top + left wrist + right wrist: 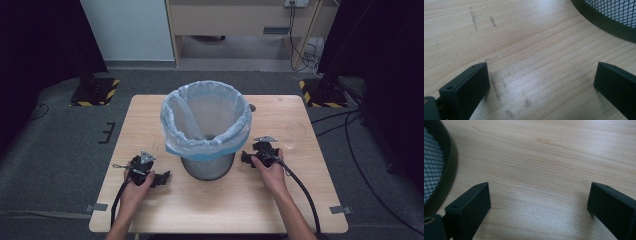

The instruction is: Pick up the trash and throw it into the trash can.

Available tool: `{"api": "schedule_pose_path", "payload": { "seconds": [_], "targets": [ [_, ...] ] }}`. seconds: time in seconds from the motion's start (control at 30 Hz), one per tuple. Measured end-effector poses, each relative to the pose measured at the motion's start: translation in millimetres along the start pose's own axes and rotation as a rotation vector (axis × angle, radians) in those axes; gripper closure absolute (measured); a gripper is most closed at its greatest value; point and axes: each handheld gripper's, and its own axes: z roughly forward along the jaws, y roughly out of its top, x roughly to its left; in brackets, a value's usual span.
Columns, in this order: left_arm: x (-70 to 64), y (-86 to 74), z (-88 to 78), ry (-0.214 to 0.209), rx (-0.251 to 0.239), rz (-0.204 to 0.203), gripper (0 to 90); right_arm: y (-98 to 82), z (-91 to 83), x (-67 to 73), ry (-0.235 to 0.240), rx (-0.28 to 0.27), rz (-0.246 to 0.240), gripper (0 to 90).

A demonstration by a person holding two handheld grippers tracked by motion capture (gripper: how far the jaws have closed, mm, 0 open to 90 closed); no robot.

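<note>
Black mesh bin (207, 167) with pale blue liner standing mid light wooden bench (150, 115).
Left gripper (164, 178) and right gripper (245, 157) are resting beside it, jaws spread, empty; grey carpet is surrounding.

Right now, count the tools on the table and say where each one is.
2. The left tool is at the bin's left, the right tool at its right. Both rest open on the table.

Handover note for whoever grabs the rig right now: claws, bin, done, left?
Left claw: open, empty, low over the light wooden table, left of the bin.
Right claw: open, empty, low over the table, right of the bin.
Black mesh wastebin: upright mid-table, its translucent blue-white plastic liner bag folded over the rim.
Clear glass cup: far right on the table.
Done: bag sits in the bin.
Left: likely grip the bag's rim; nothing held yet.
</note>
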Motion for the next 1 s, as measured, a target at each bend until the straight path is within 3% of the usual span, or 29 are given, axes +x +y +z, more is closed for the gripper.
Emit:
{"api": "schedule_pose_path", "payload": {
  "seconds": [0.13, 0.23, 0.33, 0.47, 0.5, 0.57, 0.6, 0.73, 0.83, 1.0],
  "targets": [
    [0.4, -0.4, -0.3, -0.004, 0.0, 0.004, 0.0, -0.8, -1.8, -2.8, 0.051, -0.006, -0.042, 8.7],
    [0.5, -0.7, -0.6, -0.005, 0.0, 0.006, 0.0, -0.9, -6.4, -3.9, 0.043, -0.006, -0.05, 9.4],
    [0.6, -0.7, -0.7, -0.006, 0.0, 0.007, 0.0, -0.1, -14.0, -5.3, 0.058, -0.042, -0.067, 8.4],
    [0.8, -0.6, -0.5, -0.008, -0.001, 0.008, 0.0, 3.3, -21.6, -7.2, 0.049, -0.062, -0.069, 8.1],
    [1.0, -0.5, -0.4, -0.009, -0.001, 0.009, 0.0, 6.5, -29.7, -8.9, 0.029, -0.084, -0.092, 7.9],
    [1.1, -0.6, -0.4, -0.009, -0.001, 0.009, 0.0, 8.5, -35.3, -9.9, 0.022, -0.096, -0.093, 7.8],
    [1.1, -0.6, -0.5, -0.009, -0.001, 0.01, 0.0, 13.2, -49.3, -14.1, 0.01, -0.138, -0.099, 7.5],
    [1.1, -0.6, -0.5, -0.01, -0.001, 0.01, 0.0, 18.9, -68.6, -21.2, 0.0, -0.185, -0.076, 7.4],
    [1.2, -0.6, -0.5, -0.01, -0.001, 0.01, 0.0, 30.6, -92.1, -37.1, -0.039, -0.254, -0.057, 7.1],
    [1.2, -0.7, -0.6, -0.01, -0.001, 0.011, 0.0, 37.6, -109.5, -53.9, -0.049, -0.304, -0.009, 6.5]
  ]
}}
